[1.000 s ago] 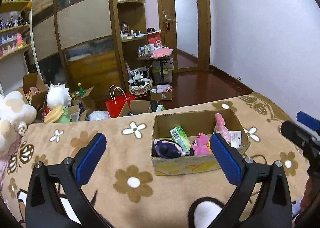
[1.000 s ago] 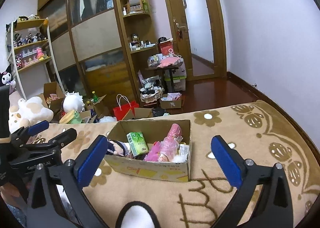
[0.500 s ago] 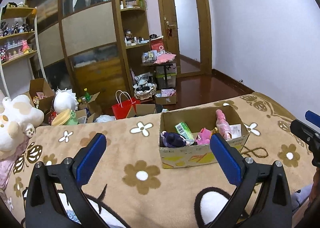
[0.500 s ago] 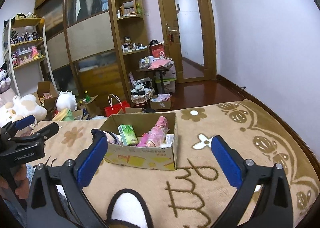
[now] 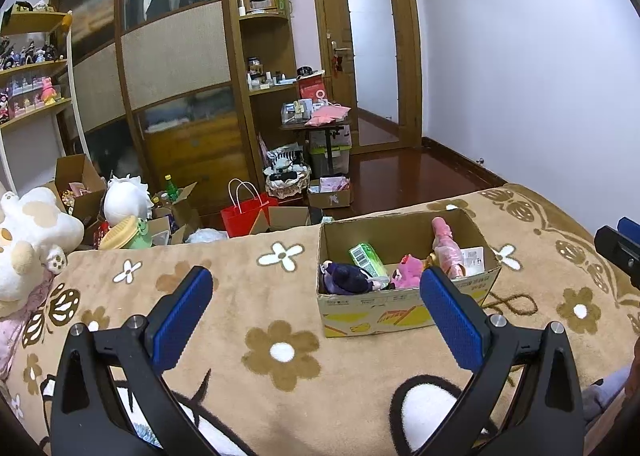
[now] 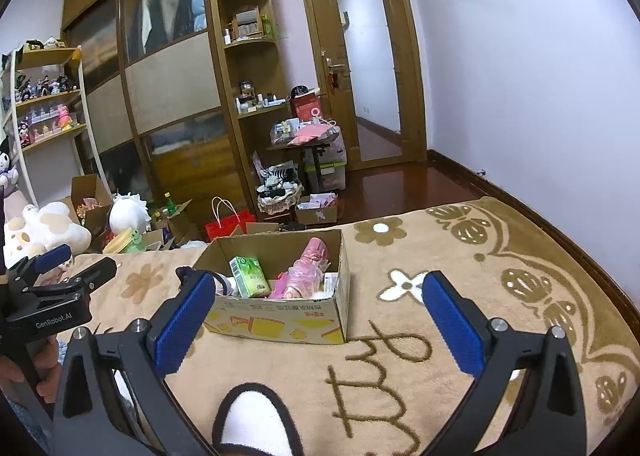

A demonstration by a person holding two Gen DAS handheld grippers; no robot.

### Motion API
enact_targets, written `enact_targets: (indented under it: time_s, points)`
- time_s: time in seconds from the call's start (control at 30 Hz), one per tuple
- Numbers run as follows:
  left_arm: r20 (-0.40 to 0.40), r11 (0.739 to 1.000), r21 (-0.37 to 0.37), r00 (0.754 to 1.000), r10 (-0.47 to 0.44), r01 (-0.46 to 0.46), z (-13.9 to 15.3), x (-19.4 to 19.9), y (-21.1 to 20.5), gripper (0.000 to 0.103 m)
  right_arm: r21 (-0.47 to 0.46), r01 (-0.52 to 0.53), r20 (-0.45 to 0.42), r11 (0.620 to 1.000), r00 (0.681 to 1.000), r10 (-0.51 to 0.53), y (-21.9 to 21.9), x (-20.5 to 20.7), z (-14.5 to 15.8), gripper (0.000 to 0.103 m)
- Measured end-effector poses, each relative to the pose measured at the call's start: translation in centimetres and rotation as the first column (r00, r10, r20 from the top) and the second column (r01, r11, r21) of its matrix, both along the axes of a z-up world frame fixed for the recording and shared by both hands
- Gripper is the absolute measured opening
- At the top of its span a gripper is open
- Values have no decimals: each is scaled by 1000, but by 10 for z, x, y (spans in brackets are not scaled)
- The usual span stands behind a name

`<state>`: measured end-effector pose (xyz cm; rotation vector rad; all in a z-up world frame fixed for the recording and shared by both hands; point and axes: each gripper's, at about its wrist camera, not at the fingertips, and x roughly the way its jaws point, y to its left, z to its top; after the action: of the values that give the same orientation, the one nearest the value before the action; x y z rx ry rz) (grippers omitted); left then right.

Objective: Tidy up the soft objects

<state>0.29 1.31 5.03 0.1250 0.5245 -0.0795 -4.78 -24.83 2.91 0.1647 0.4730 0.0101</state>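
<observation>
- The left tongs (image 5: 316, 308) are held wide apart above the bed, with nothing between the blue pads (image 5: 182, 320).
- The right tongs (image 6: 318, 312) are likewise spread wide and are seen to grip nothing.
- A cardboard box (image 5: 404, 310) is set on the beige flowered blanket (image 5: 248, 296) that covers the bed; in the left wrist view it lies ahead and to the right of the left tongs.
- In the right wrist view the same cardboard box (image 6: 280, 320) is seen ahead and to the left, near the left blue pad.
- Inside the box a dark purple plush (image 5: 346, 278) is laid at the left end, with a green packet (image 5: 366, 258) tilted just beside it.
- A small pink plush (image 5: 408, 266) is found near the middle of the box, and a pink wrapped doll (image 5: 446, 246) is propped against the right side, beside a white tag (image 5: 474, 258).
- A large white and tan plush (image 5: 28, 240) is rested at the far left edge of the bed, well apart from the box.
- On the floor beyond the bed a red paper bag (image 5: 246, 213) and a white round plush (image 5: 124, 203) are seen among open cartons.
- The left tongs are also visible at the left edge of the right wrist view, held by a hand (image 6: 24, 372).
</observation>
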Motion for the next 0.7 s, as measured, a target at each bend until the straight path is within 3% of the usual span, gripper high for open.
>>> enact_targets:
  time_s: [0.7]
  points:
    - [-6, 1000, 11, 1000, -15, 15, -4, 0, 2, 102, -3, -6, -18, 1000, 1000, 6, 3, 1, -5, 103]
